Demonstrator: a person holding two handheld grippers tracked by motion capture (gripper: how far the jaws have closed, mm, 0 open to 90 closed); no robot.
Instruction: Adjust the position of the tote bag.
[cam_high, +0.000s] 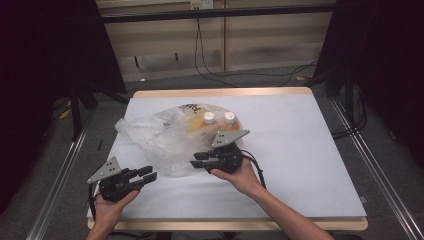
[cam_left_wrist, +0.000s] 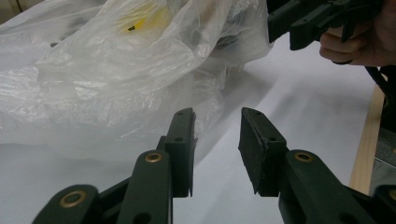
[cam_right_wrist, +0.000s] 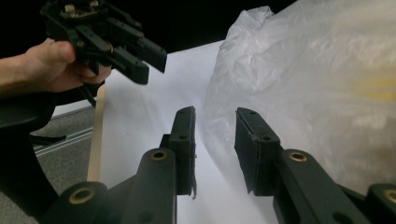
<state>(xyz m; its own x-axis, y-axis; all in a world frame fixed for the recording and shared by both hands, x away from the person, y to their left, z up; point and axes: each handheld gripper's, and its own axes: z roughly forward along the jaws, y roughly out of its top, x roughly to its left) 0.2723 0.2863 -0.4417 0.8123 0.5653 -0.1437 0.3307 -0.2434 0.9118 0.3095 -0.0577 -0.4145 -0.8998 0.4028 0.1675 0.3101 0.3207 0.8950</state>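
Observation:
A crumpled clear plastic bag (cam_high: 160, 135) lies on the white table (cam_high: 300, 150), holding yellow items and two white-capped bottles (cam_high: 219, 117). My left gripper (cam_high: 147, 174) sits near the front left corner, open and empty, its jaws aimed at the bag's near edge (cam_left_wrist: 116, 93). My right gripper (cam_high: 199, 159) rests at the bag's front right edge, open, nothing between its fingers (cam_right_wrist: 184, 140), with the bag (cam_right_wrist: 317, 93) just beyond and to the right. The left gripper view shows the right gripper (cam_left_wrist: 299, 23); the right gripper view shows the left gripper (cam_right_wrist: 140, 60).
Wooden table edges (cam_high: 220, 92) frame the white surface. Cables (cam_high: 240, 75) run across the floor beyond the far edge. Dark curtains (cam_high: 45, 60) stand on both sides. Bare table surface lies to the right of the bag.

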